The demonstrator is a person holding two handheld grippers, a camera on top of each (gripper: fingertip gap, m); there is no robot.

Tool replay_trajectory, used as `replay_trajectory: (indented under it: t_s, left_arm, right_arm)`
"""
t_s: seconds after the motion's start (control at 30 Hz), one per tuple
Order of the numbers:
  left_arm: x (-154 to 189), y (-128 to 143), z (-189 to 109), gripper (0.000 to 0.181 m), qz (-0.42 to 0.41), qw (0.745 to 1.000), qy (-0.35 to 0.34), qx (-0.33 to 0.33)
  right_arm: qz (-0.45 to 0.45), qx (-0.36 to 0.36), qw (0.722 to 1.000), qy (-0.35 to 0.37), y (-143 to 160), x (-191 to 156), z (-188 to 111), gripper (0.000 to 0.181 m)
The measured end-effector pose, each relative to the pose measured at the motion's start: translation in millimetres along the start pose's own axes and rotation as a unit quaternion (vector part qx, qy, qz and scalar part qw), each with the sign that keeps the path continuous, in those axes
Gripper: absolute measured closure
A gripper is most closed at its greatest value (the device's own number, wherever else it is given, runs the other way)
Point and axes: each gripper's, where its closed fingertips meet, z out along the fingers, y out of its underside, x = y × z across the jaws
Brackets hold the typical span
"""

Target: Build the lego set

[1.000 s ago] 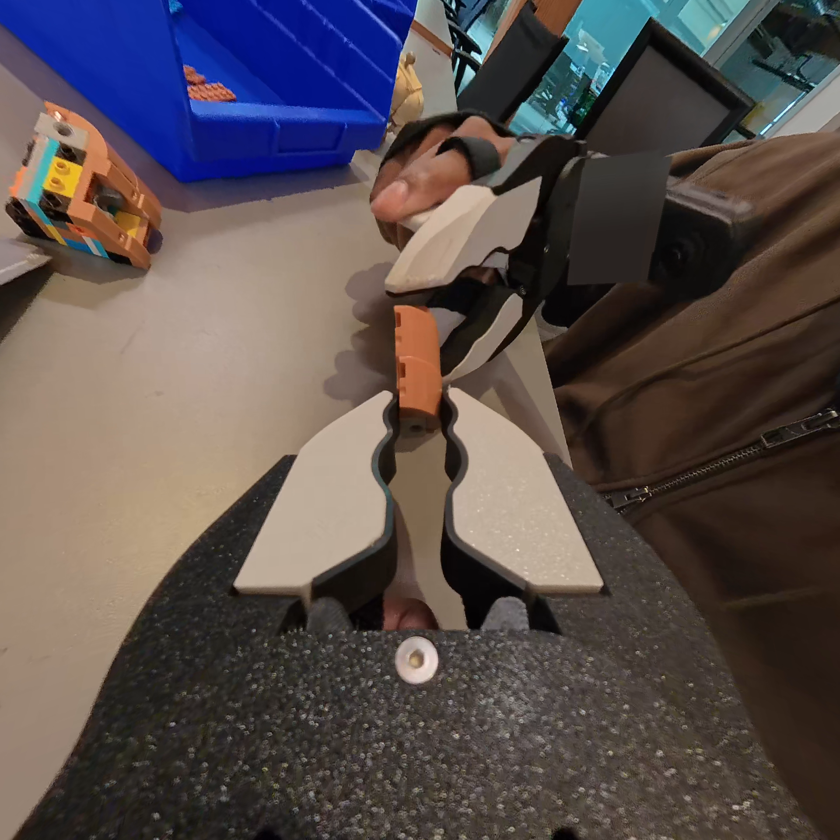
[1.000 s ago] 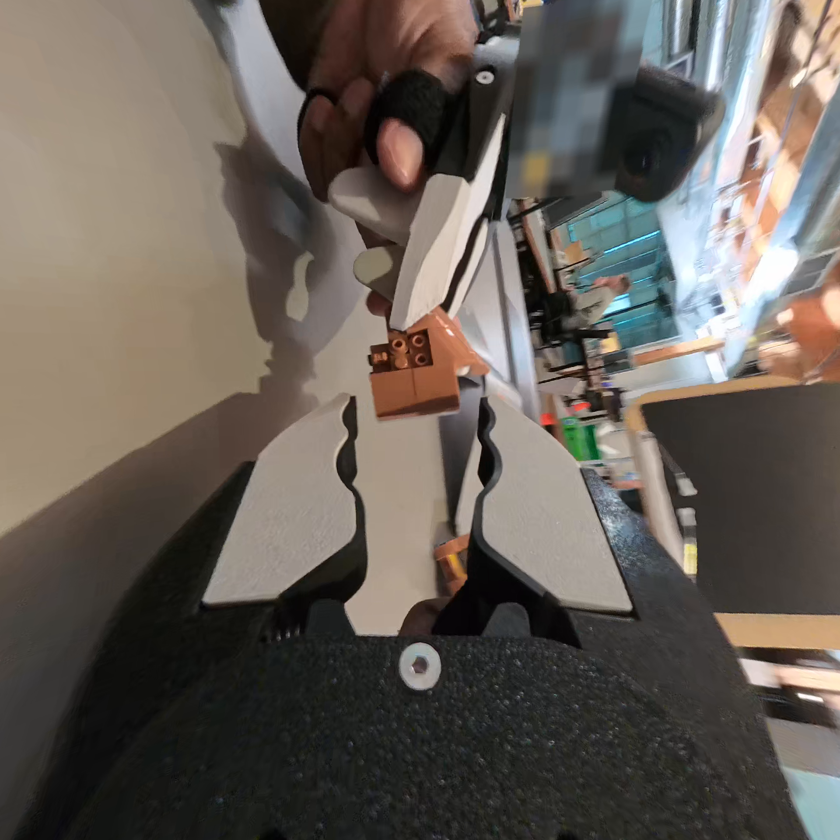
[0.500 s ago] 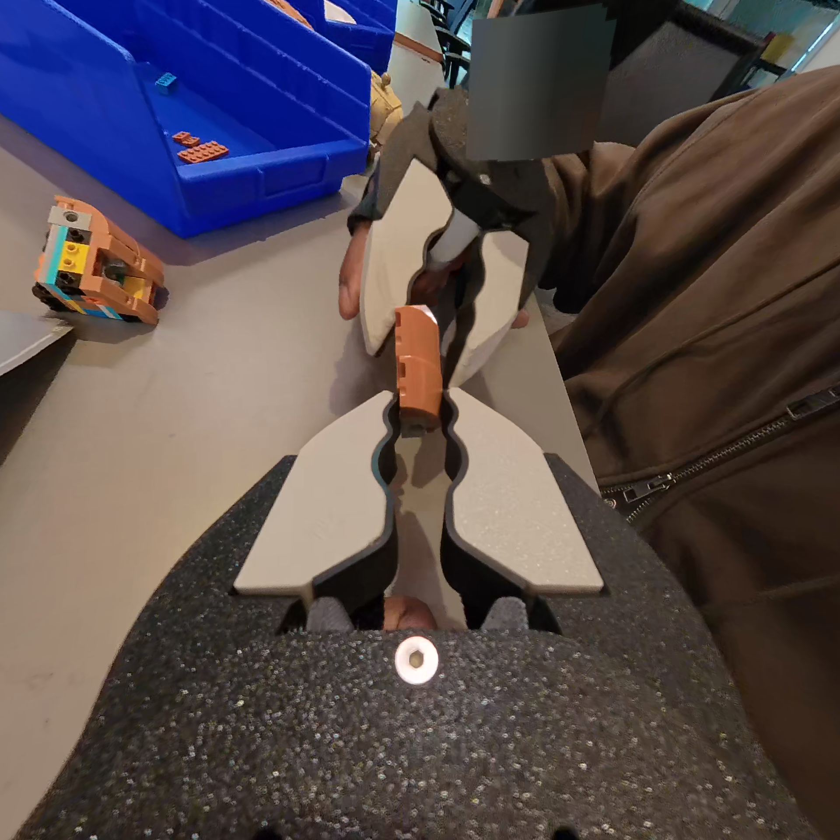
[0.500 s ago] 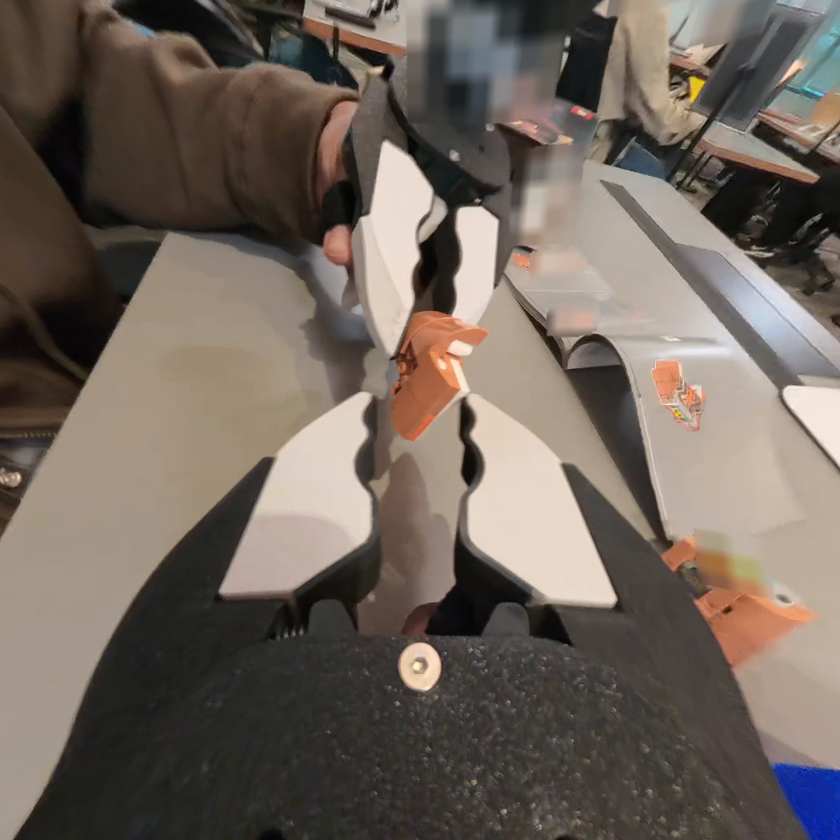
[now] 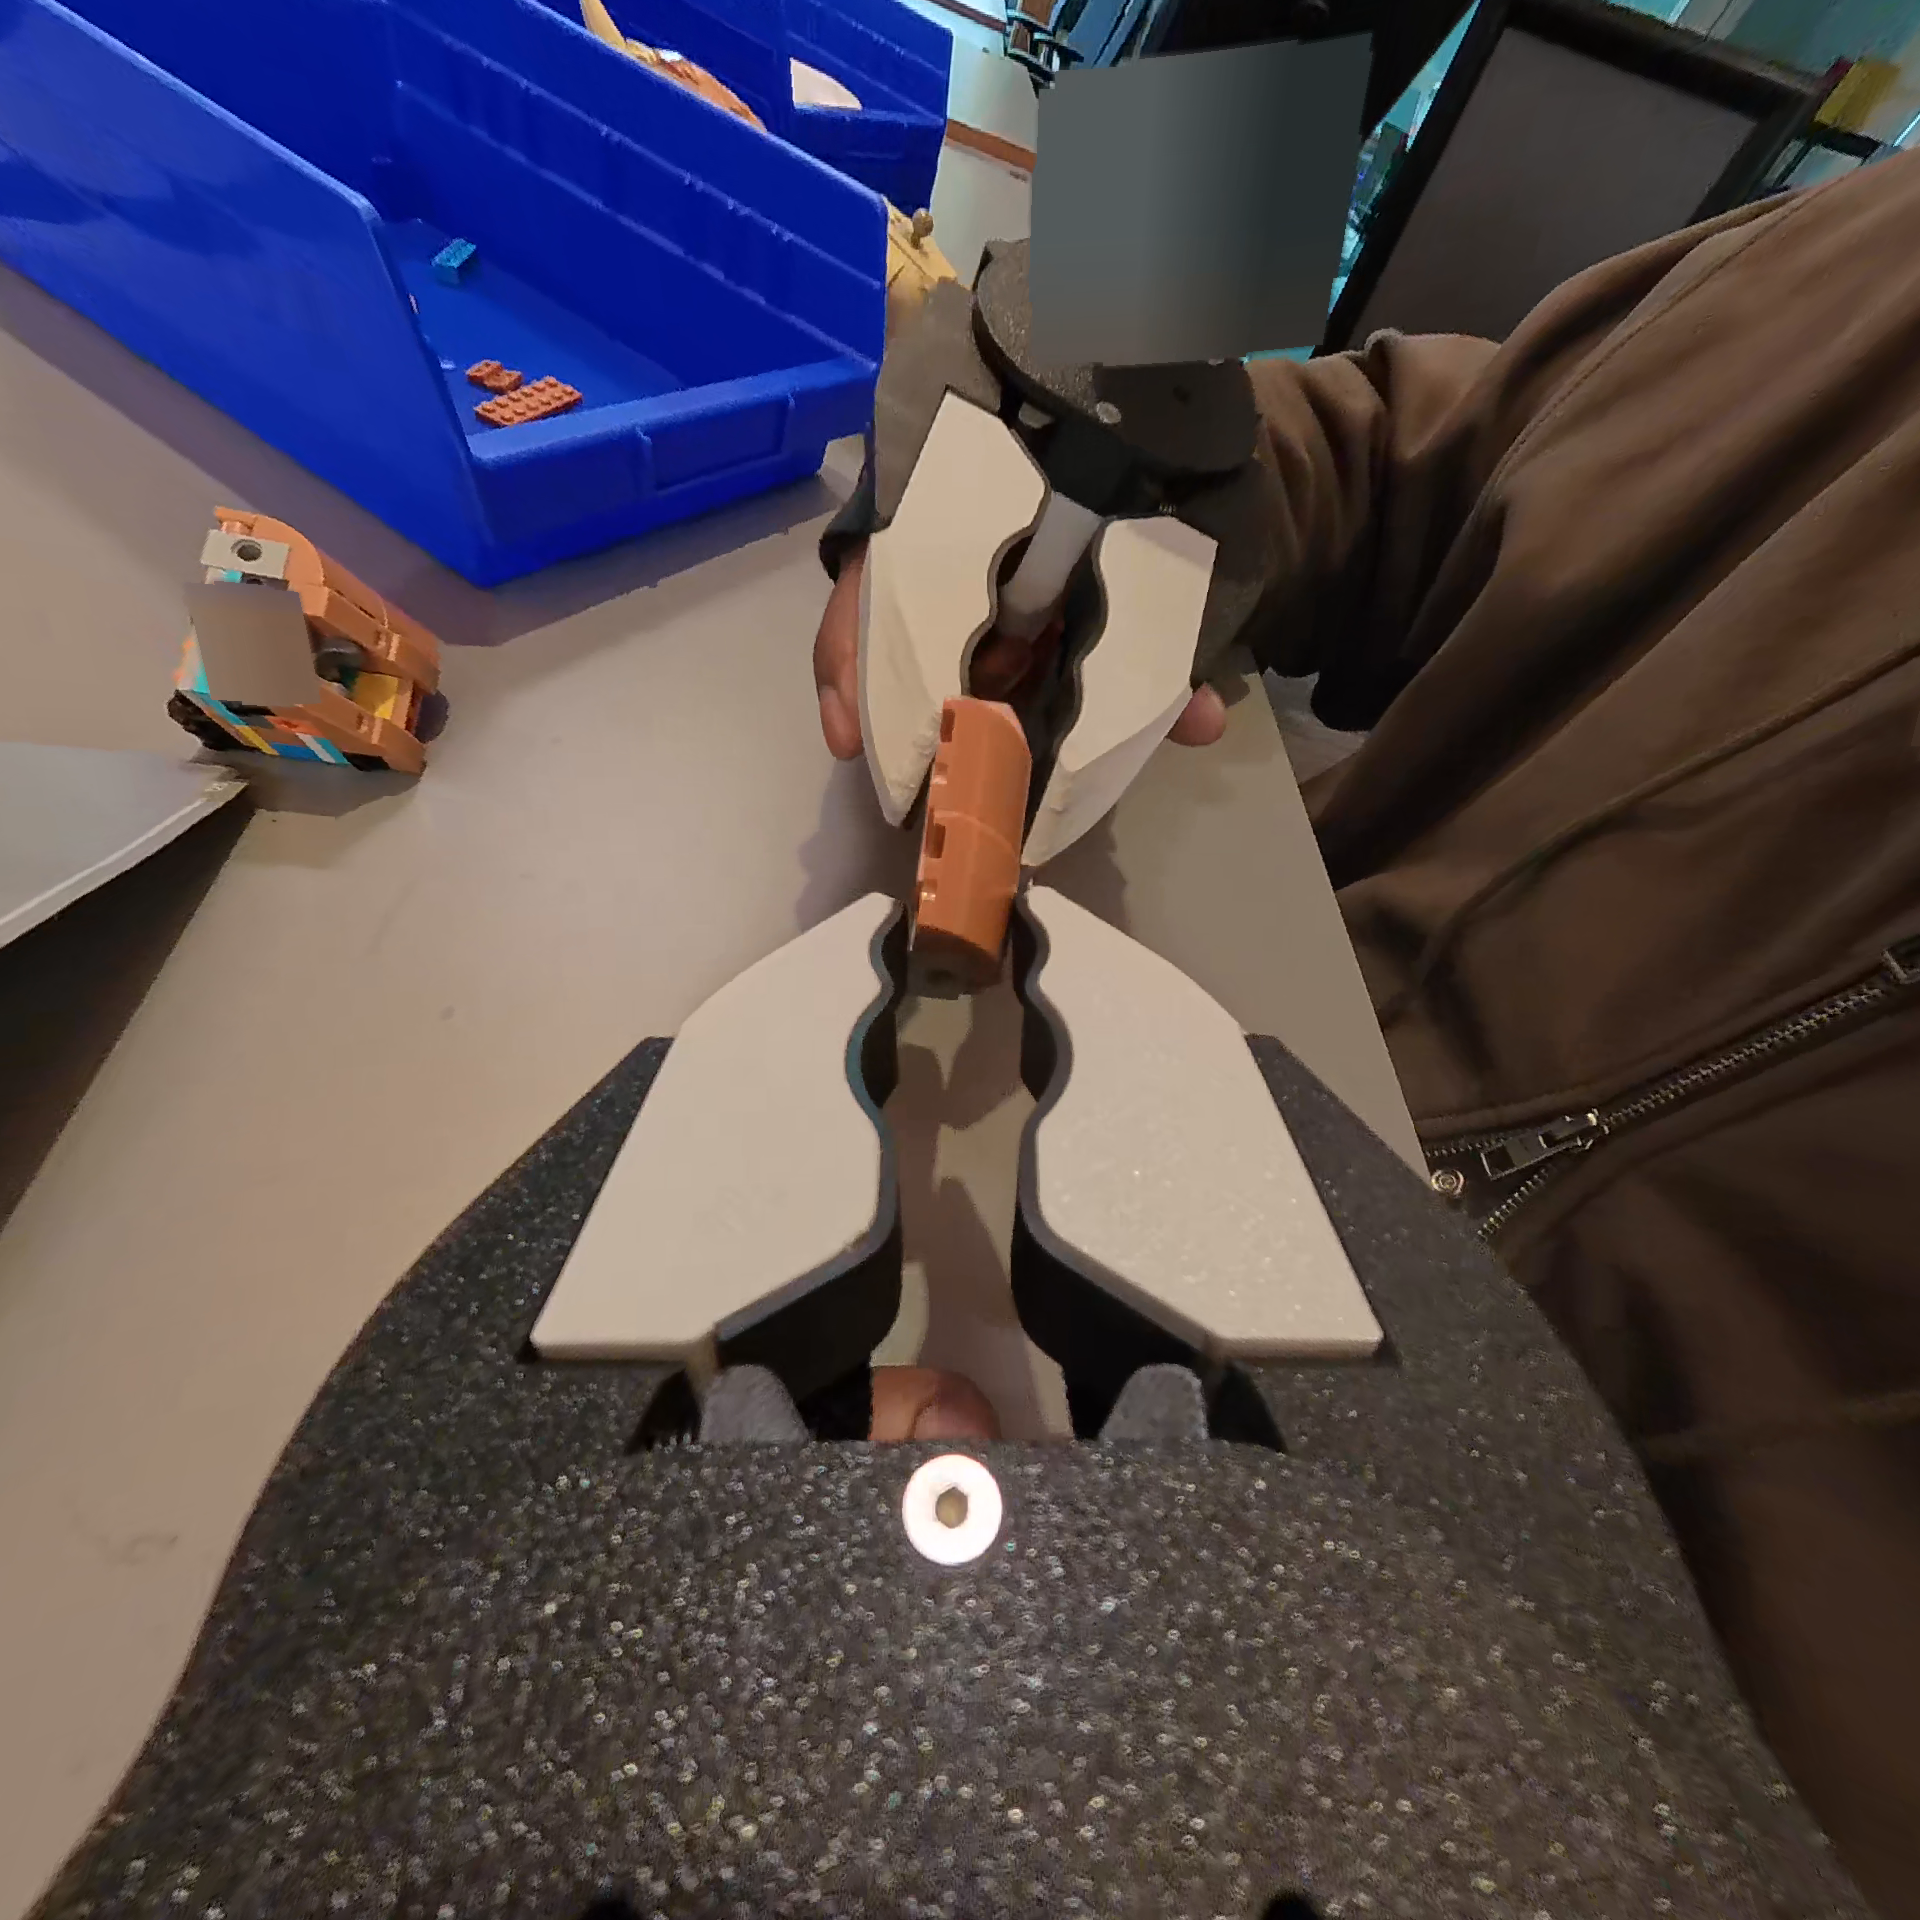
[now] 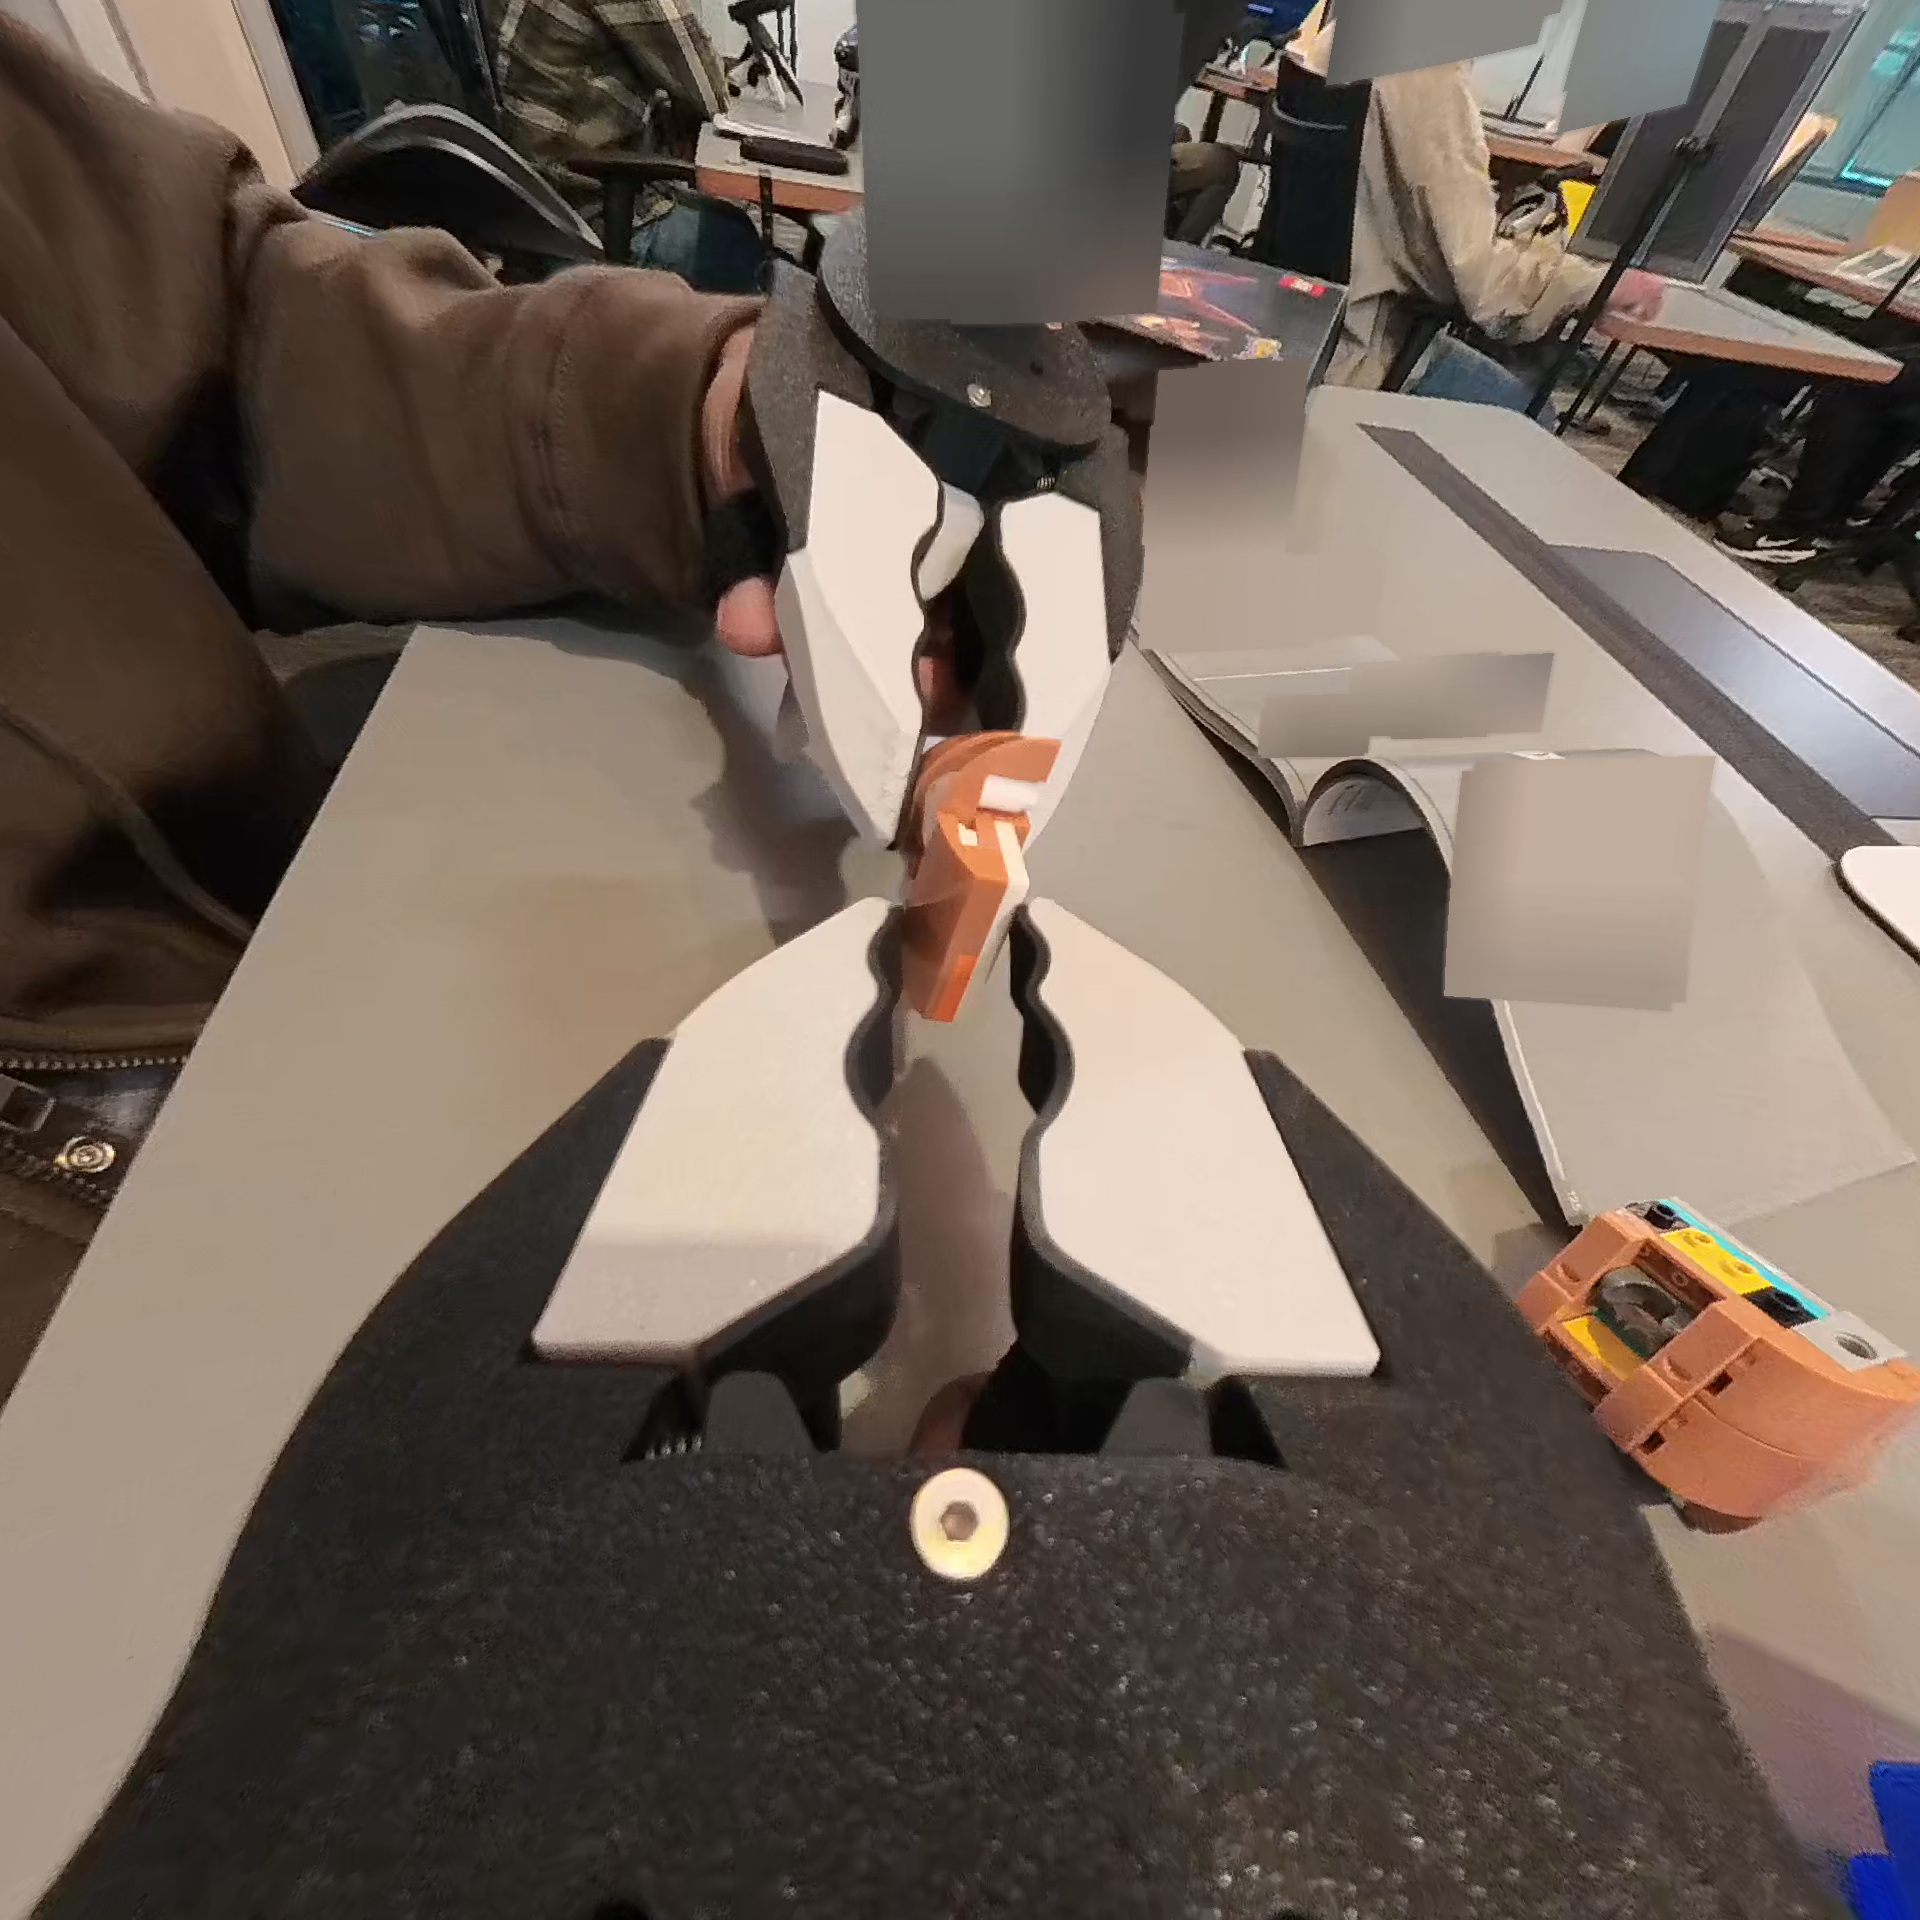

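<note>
On the left of the left wrist view, a half-built lego model of orange-brown curved bricks with yellow, teal and grey parts [image 5: 312, 649] is seen lying on the grey table [image 5: 468, 1039], just beside the corner of a pale sheet. Behind it, a blue plastic bin [image 5: 436, 260] is set, with two small orange-brown plates [image 5: 520, 393] and a small teal brick on its floor.

In the middle, a small orange-brown lego sub-assembly [image 5: 966, 842] is held above the table between the two grippers. A rounded, ribbed outer face is shown, with small square notches down one side and a dark hole at its near end. In the right wrist view the same piece [image 6: 961, 883] is seen from the other side: flat orange-brown faces, a thin white plate along one edge and a small white part near the top, under a curved orange-brown cap.

The left gripper [image 5: 961, 914] is clamped on the near end of the piece, its pale grey fingers pressed against both sides. The right gripper [image 6: 961, 925] is closed about the opposite end, though the picture is blurred there and firm contact on both sides cannot be confirmed.

To the right, an open booklet [image 6: 1351, 790] is spread on the table.
</note>
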Motion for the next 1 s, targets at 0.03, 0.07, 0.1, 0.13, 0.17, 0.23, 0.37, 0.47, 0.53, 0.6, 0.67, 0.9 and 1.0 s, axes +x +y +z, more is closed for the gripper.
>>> replay_trajectory:
  t_s: [0.03,0.07,0.1,0.13,0.17,0.23,0.37,0.47,0.53,0.6,0.67,0.9,1.0]
  left_arm:
    - [0.2,-1.3,-0.3,0.162,0.002,1.000,0.000,0.006]
    - [0.1,-2.5,-0.4,0.161,0.004,1.000,-0.001,0.011]
    - [0.1,-3.1,-0.4,0.161,0.006,1.000,-0.003,0.015]
    - [0.4,-3.8,-0.3,0.161,0.010,1.000,-0.003,0.019]
    - [1.1,-4.3,-0.2,0.162,0.014,1.000,-0.002,0.024]
    - [2.7,-5.8,-0.4,0.162,0.018,0.999,0.003,0.036]
    - [4.8,-5.1,0.1,0.164,0.022,0.999,0.006,0.036]
    - [4.5,-4.1,0.8,0.164,0.009,0.999,0.007,0.033]
    - [5.1,-2.9,0.8,0.164,0.005,0.999,0.012,0.030]
    - [5.7,-1.7,0.9,0.164,0.003,1.000,0.015,0.026]
    - [6.2,-1.3,0.8,0.164,0.004,1.000,0.017,0.026]
    - [8.7,-4.9,3.5,0.164,0.033,0.999,0.009,0.028]
    - [6.3,-4.4,5.0,0.163,0.023,0.999,0.002,0.026]
  right_arm:
    - [-0.001,0.002,1.000,0.000,-0.9,-0.2,-0.5,0.162]
    - [-0.001,0.004,1.000,0.000,-1.4,-0.3,-0.9,0.163]
    - [-0.002,0.005,1.000,-0.001,-1.5,-0.2,-1.3,0.163]
    - [-0.003,0.007,1.000,-0.001,-1.8,-0.4,-1.7,0.164]
    - [-0.005,0.008,1.000,-0.002,-2.2,-0.7,-2.0,0.164]
    - [-0.005,0.012,1.000,-0.004,-3.7,-1.4,-2.7,0.163]
    - [-0.007,0.011,1.000,-0.006,-3.1,-2.1,-3.0,0.161]
    - [-0.007,0.007,1.000,-0.006,-1.8,-1.6,-2.6,0.161]
    - [-0.009,0.006,1.000,-0.007,-1.1,-2.4,-2.1,0.161]
    - [-0.013,0.004,1.000,-0.009,-0.7,-3.6,-1.8,0.160]
    - [-0.016,0.003,1.000,-0.007,-0.4,-3.6,-1.7,0.160]
    - [0.011,0.012,1.000,-0.022,-2.1,-4.1,-1.5,0.156]
    - [0.037,0.015,0.999,-0.027,-0.3,-4.2,-0.3,0.163]
